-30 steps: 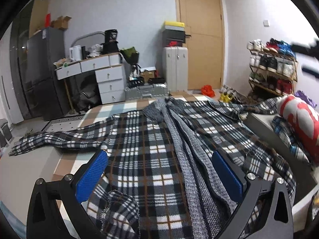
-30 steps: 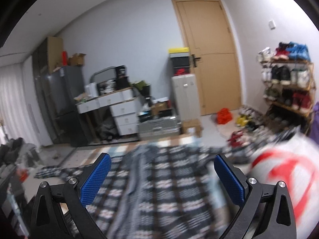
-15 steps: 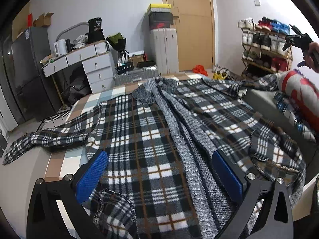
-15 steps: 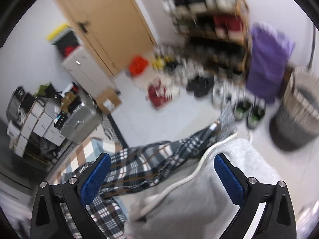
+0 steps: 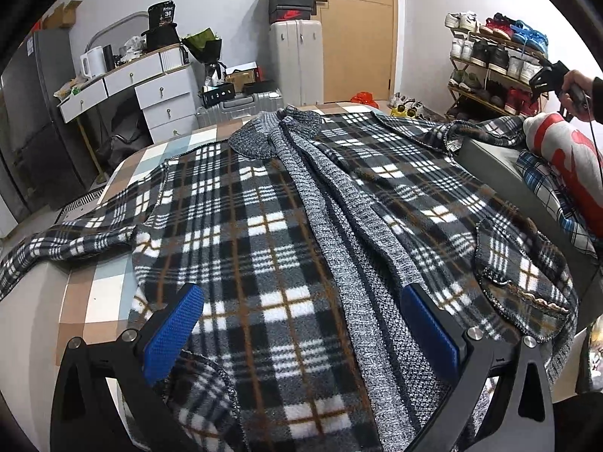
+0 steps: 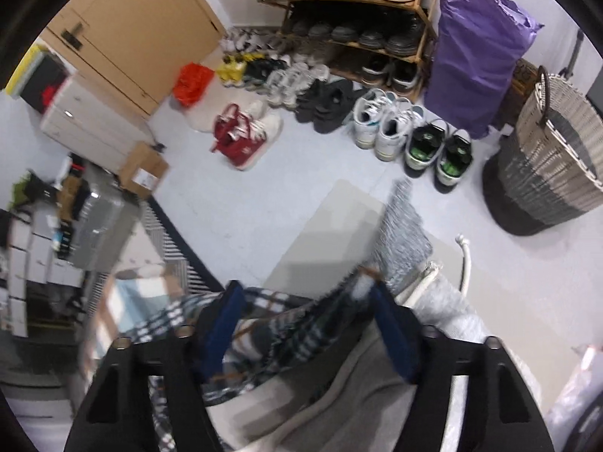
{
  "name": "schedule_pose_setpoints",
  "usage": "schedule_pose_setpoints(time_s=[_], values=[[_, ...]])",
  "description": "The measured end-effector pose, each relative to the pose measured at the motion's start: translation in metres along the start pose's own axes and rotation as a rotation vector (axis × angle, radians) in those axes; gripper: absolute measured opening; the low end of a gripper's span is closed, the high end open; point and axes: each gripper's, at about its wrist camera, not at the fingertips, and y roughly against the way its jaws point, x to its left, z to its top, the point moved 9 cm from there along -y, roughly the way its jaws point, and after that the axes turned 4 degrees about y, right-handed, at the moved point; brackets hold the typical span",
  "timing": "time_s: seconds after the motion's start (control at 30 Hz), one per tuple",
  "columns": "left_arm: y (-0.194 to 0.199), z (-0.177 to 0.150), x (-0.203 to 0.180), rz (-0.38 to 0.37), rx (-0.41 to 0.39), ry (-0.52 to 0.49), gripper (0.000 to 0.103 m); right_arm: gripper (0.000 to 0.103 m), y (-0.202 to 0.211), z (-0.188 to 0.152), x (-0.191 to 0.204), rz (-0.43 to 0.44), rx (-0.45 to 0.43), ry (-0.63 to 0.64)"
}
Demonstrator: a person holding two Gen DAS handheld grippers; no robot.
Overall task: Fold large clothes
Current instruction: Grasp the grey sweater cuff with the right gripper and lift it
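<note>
A large black, white and brown plaid cardigan point(image 5: 264, 207) with a grey knit collar and front bands lies spread face up on the bed point(image 5: 94, 293). My left gripper point(image 5: 301, 293) hovers open just above its near hem, nothing between the blue pads. In the left wrist view a hand holds my right gripper point(image 5: 548, 75) over the far right sleeve. In the right wrist view my right gripper point(image 6: 305, 290) points steeply down and its jaws are closing. The plaid sleeve point(image 6: 286, 324) lies between them, and its grey cuff point(image 6: 403, 241) hangs past the bed edge.
A red-and-white pillow point(image 5: 565, 158) and grey bedding point(image 6: 361, 395) lie at the bed's right side. Beyond it are a shoe rack point(image 6: 358, 3), several shoes on the floor point(image 6: 380, 128), a purple bag point(image 6: 475, 56) and a wicker basket point(image 6: 554, 158). Drawers point(image 5: 158, 94) and a suitcase point(image 5: 241, 107) stand behind the bed.
My right gripper swung right and tipped downward from over the cardigan to the far sleeve, and its jaws narrowed around the sleeve. My left gripper sank slightly toward the hem.
</note>
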Motion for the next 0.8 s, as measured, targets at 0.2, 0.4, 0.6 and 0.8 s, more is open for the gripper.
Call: schedule_pose_setpoints(time_s=[0.2,0.4,0.6,0.8], values=[[-0.006,0.002,0.004,-0.001,0.002,0.003,0.102,0.014,-0.019,-0.005,-0.014,-0.089,0.000,-0.009],[-0.007,0.005,0.005,0.002,-0.013,-0.006,0.102,0.008,0.005,0.002,0.003,-0.113,-0.187,0.118],[0.000,0.009,0.007,0.010,-0.047,0.000,0.102,0.007,0.078,0.005,0.057,-0.072,-0.512,0.285],[0.013,0.013,0.017,0.023,-0.091,0.016,0.102,0.007,0.152,-0.023,0.136,-0.064,-0.751,0.439]])
